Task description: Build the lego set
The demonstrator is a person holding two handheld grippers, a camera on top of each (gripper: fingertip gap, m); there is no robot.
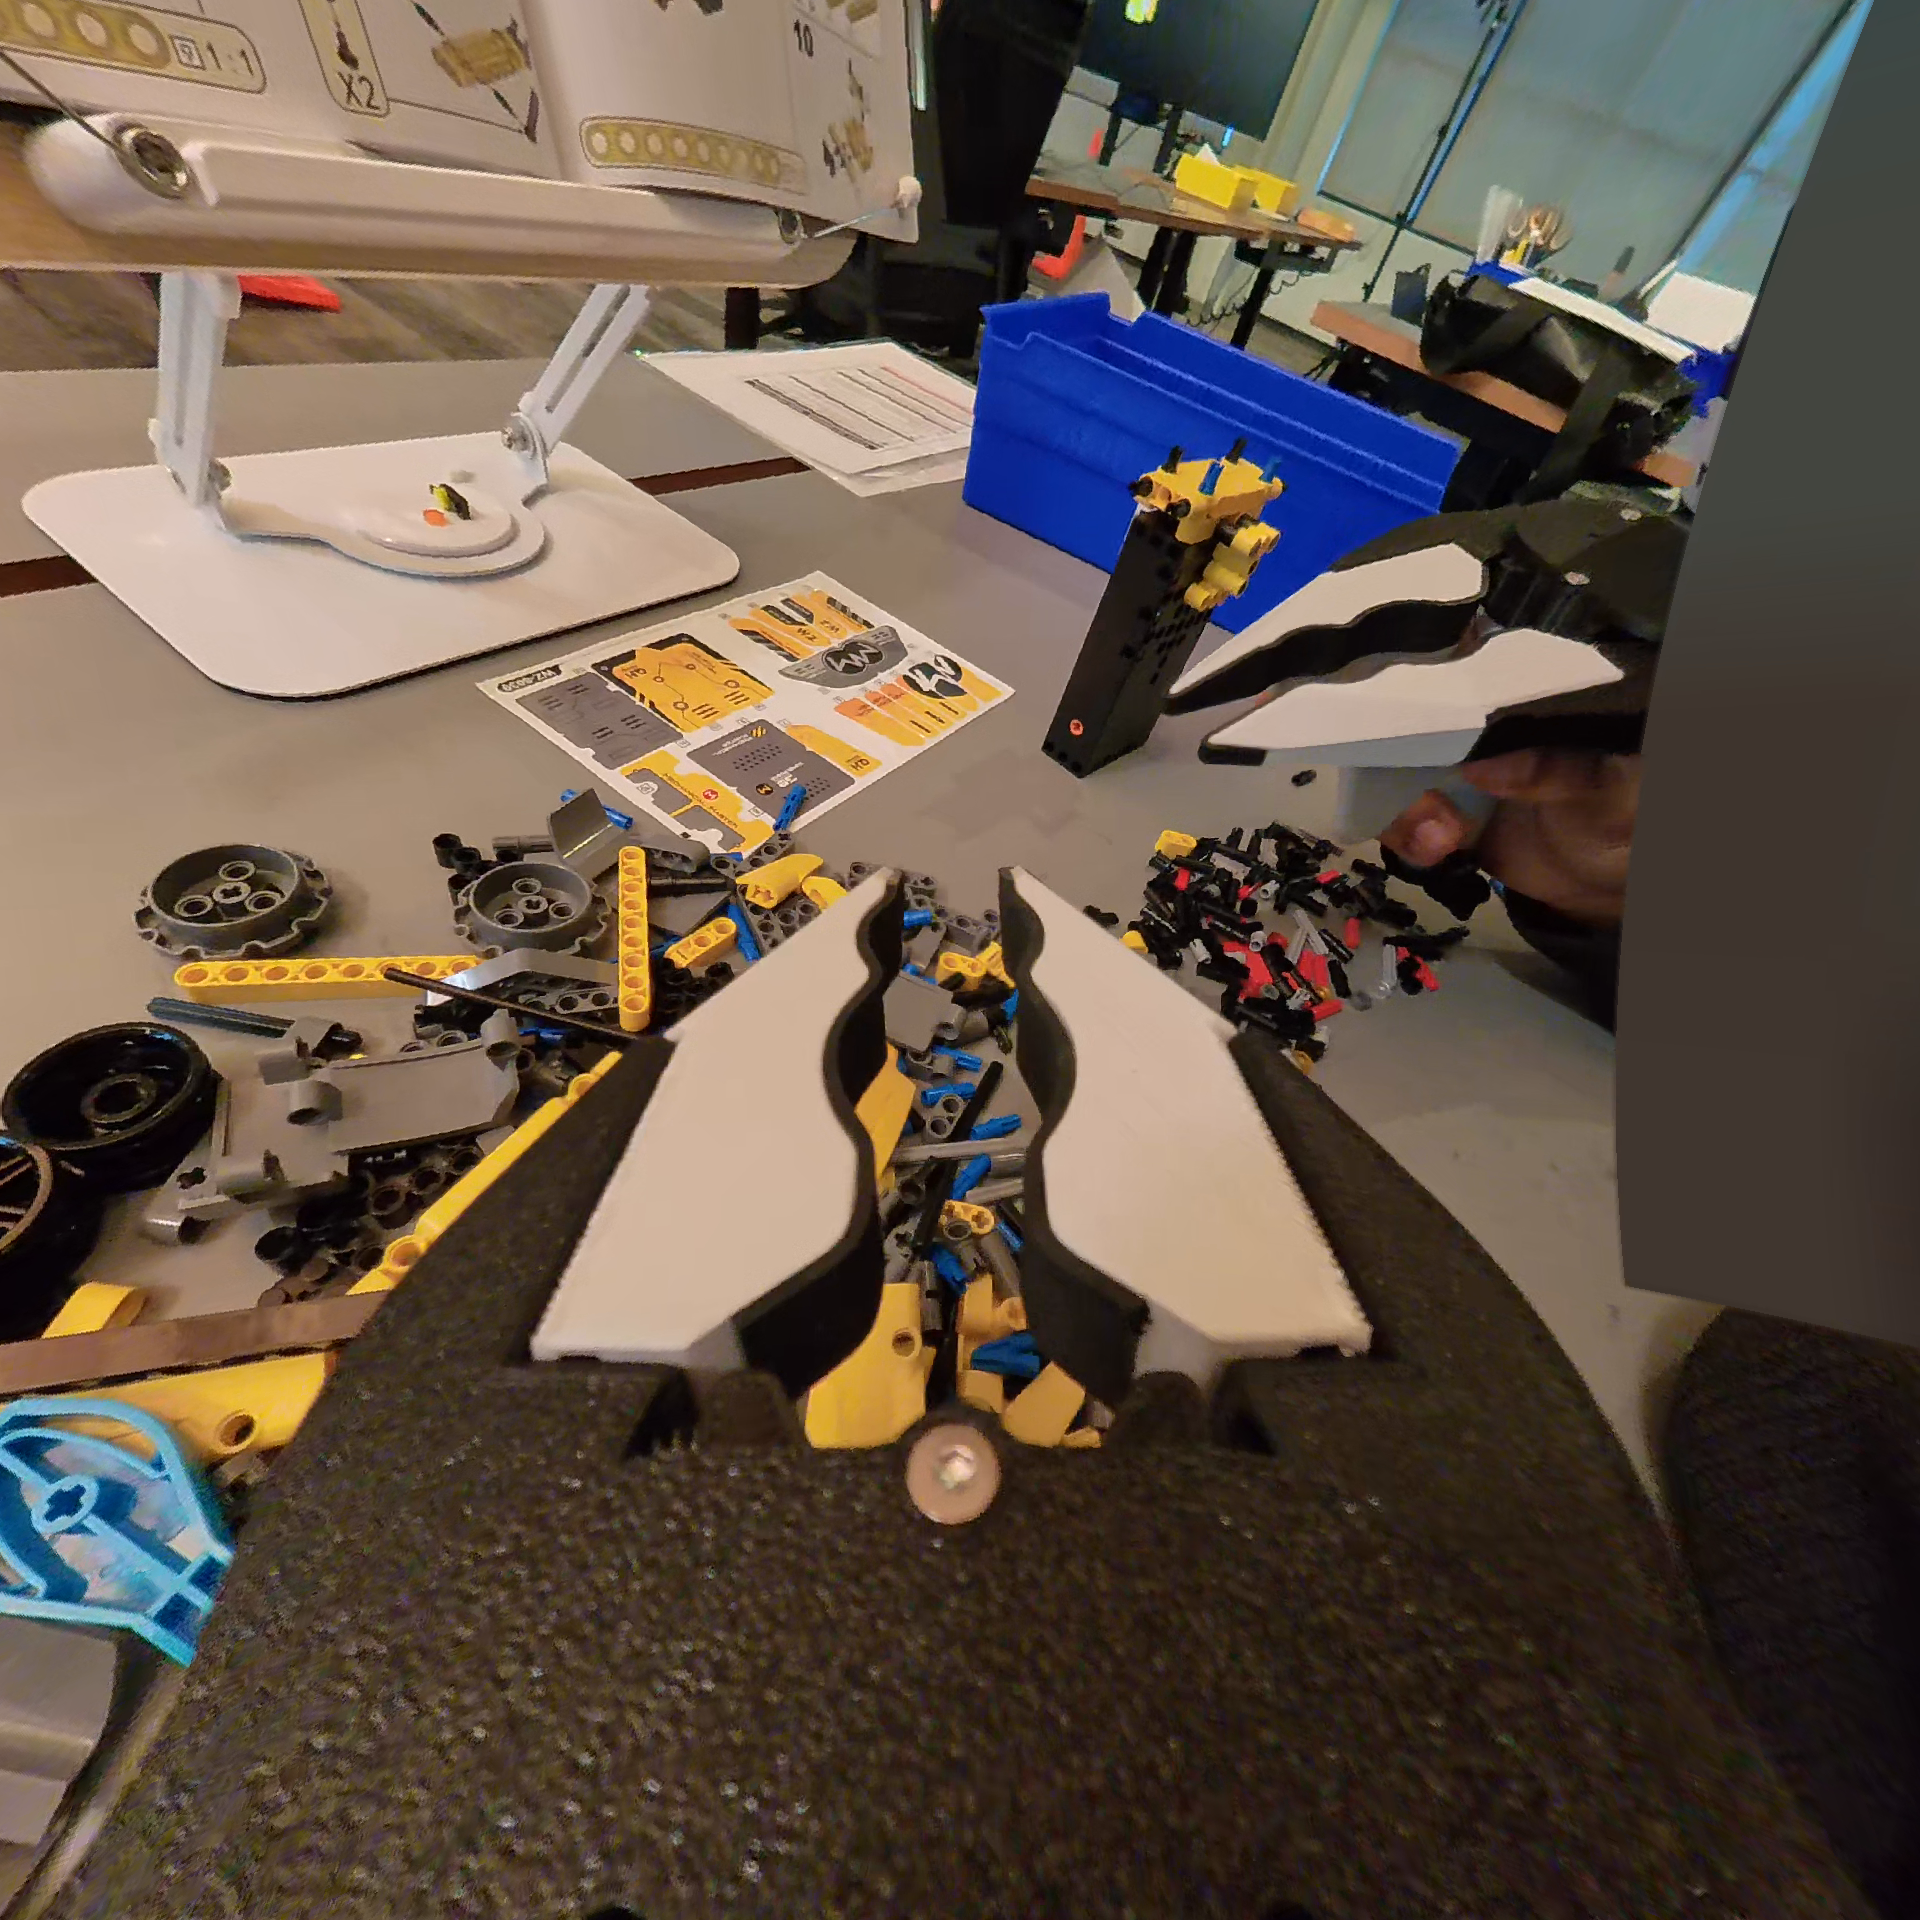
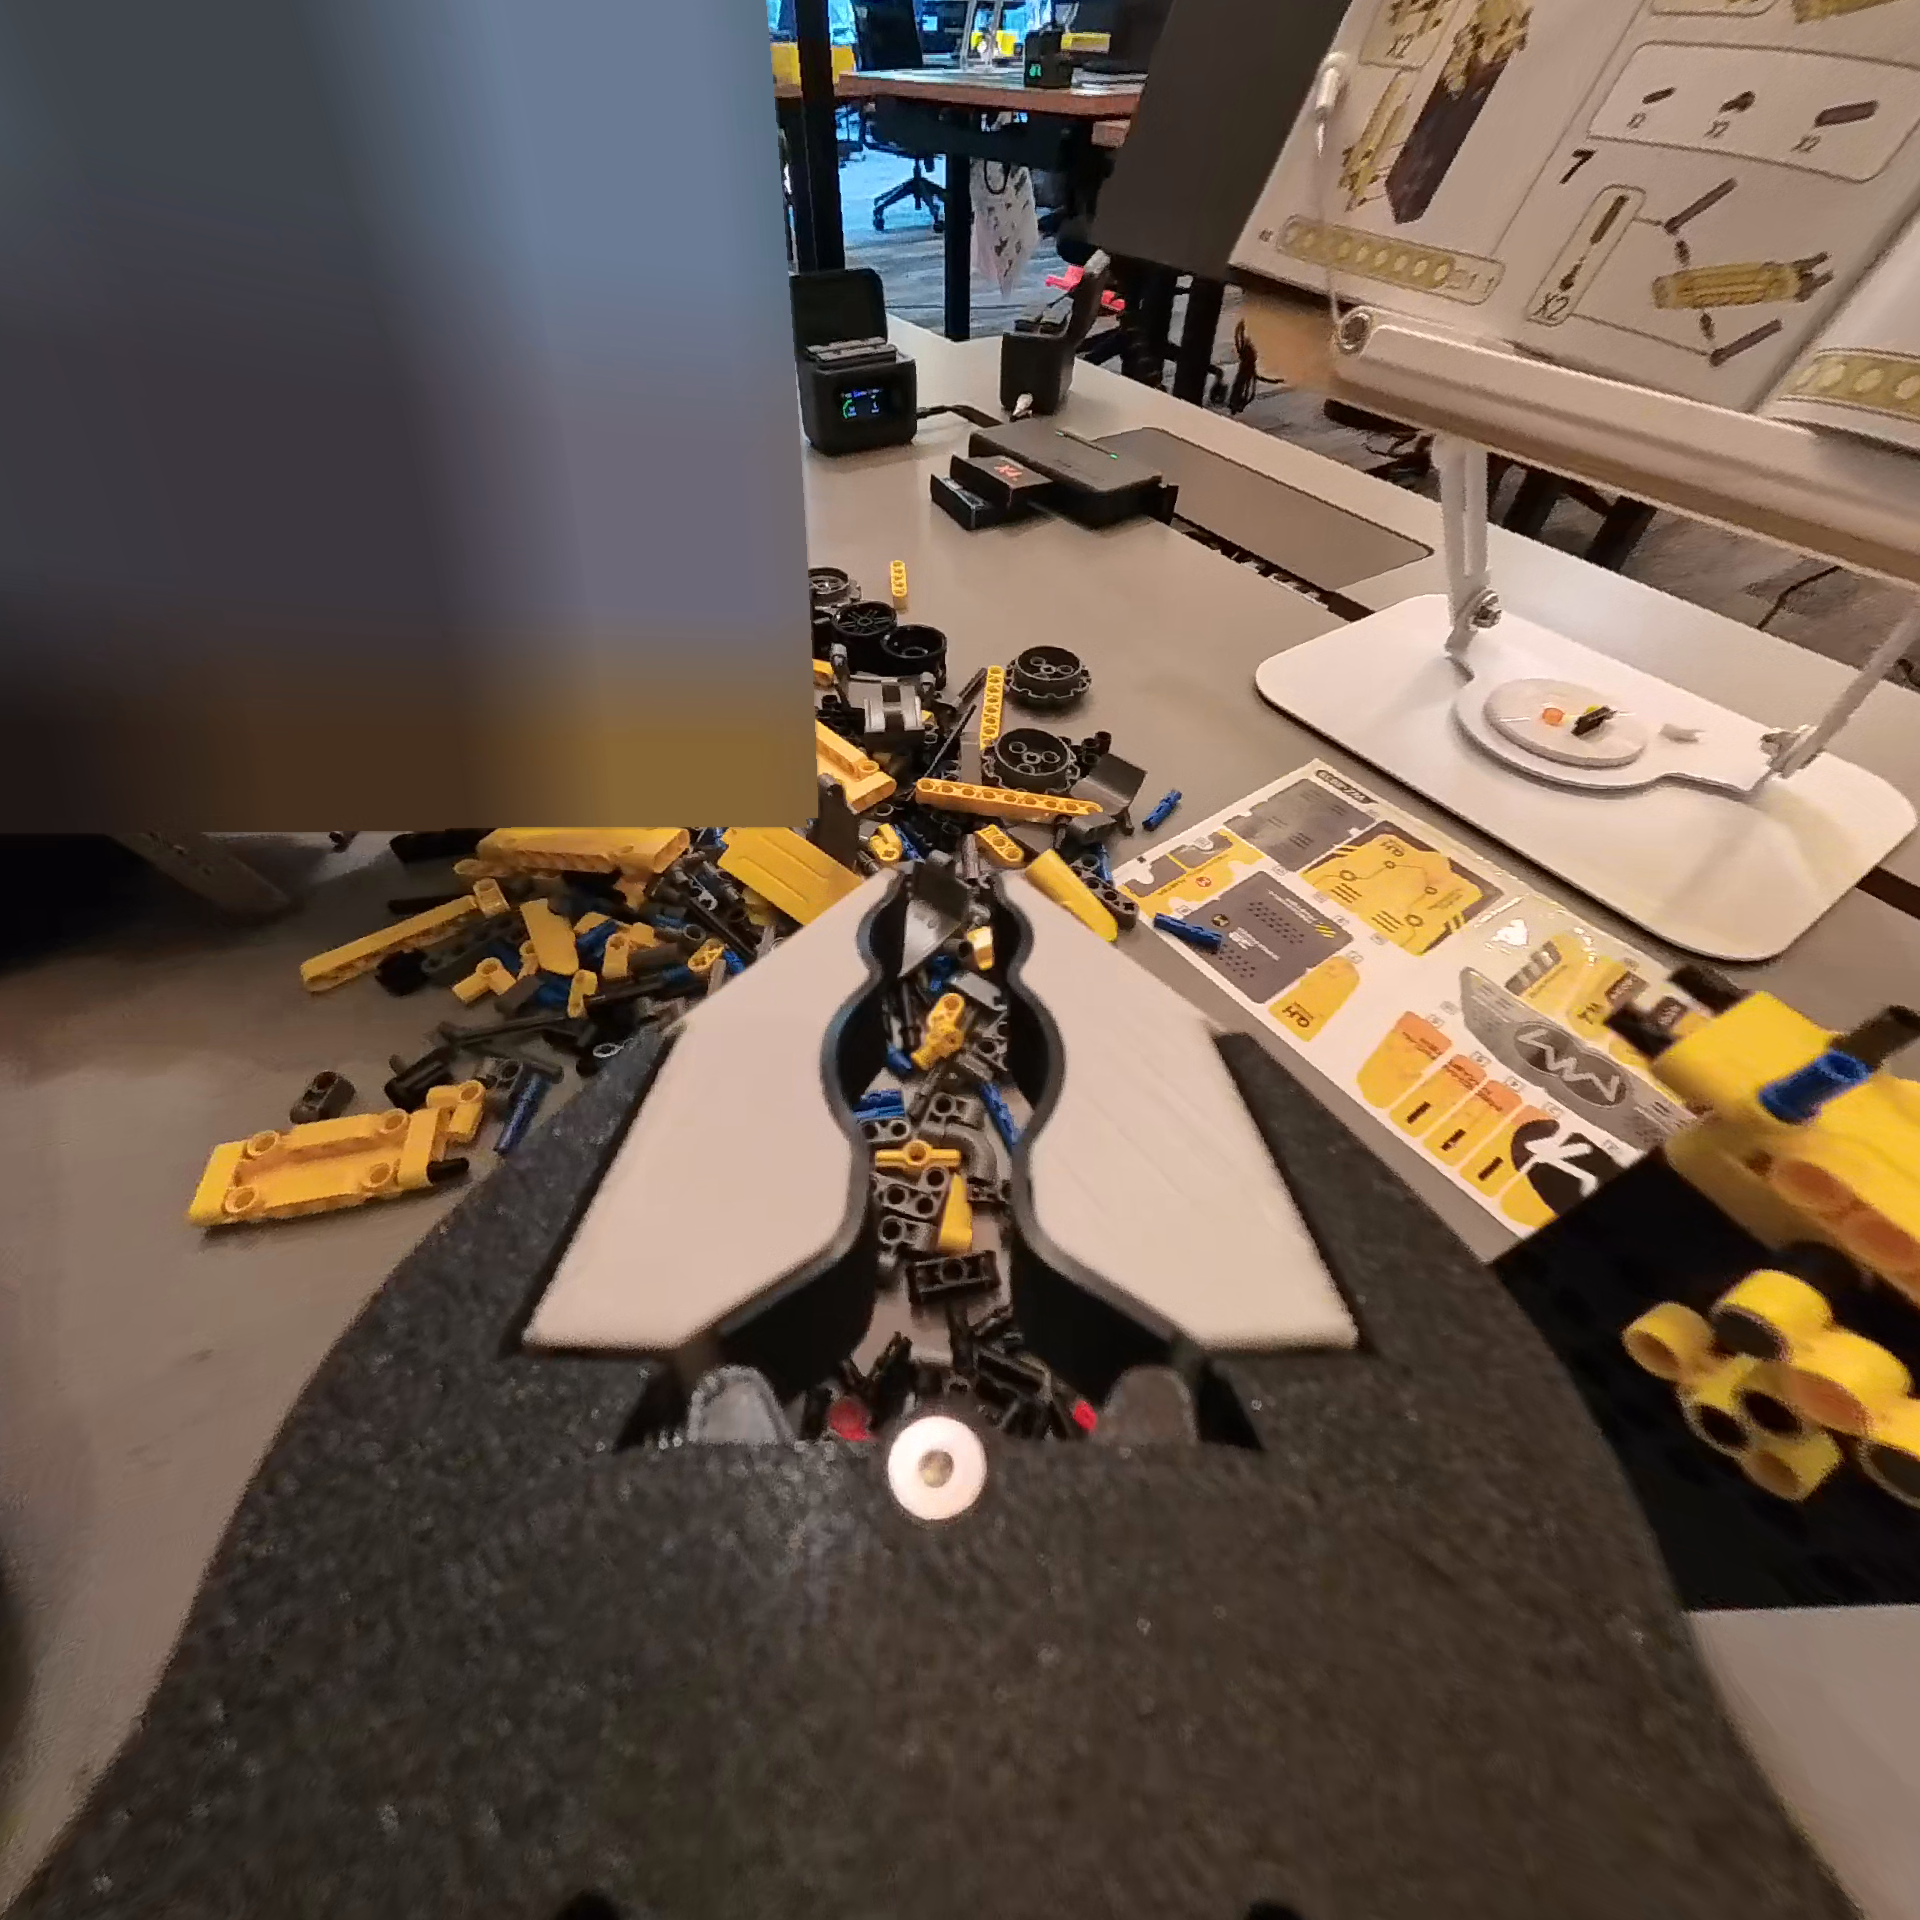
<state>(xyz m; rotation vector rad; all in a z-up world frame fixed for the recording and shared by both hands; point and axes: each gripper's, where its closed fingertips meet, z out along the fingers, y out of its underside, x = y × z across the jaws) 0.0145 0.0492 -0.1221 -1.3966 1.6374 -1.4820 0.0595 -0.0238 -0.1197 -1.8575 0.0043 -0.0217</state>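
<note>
My left gripper (image 1: pixel 951 894) is open by a narrow gap and empty. It hovers over a loose pile of yellow, grey, blue and black building parts (image 1: pixel 644 987). My right gripper (image 2: pixel 951 894) is also narrowly open with nothing held, pointing at the same pile (image 2: pixel 644 935). It shows in the left wrist view (image 1: pixel 1190 717), tips beside the foot of a tilted black beam assembly with a yellow top (image 1: pixel 1143 623). That assembly appears blurred at the right edge of the right wrist view (image 2: pixel 1787 1143). A heap of red and black pins (image 1: pixel 1278 935) lies under the right gripper.
A sticker sheet (image 1: pixel 748 707) (image 2: pixel 1403 987) lies beyond the pile. A white book stand (image 1: pixel 384 582) (image 2: pixel 1610 810) holds an open instruction booklet (image 1: pixel 468 83). A blue bin (image 1: pixel 1143 416) stands behind the assembly. Grey wheel hubs (image 1: pixel 234 899), a black tyre (image 1: pixel 109 1101) and black electronic boxes (image 2: pixel 1060 478) are on the table. Tip to tip, the grippers are about 10 cm apart.
</note>
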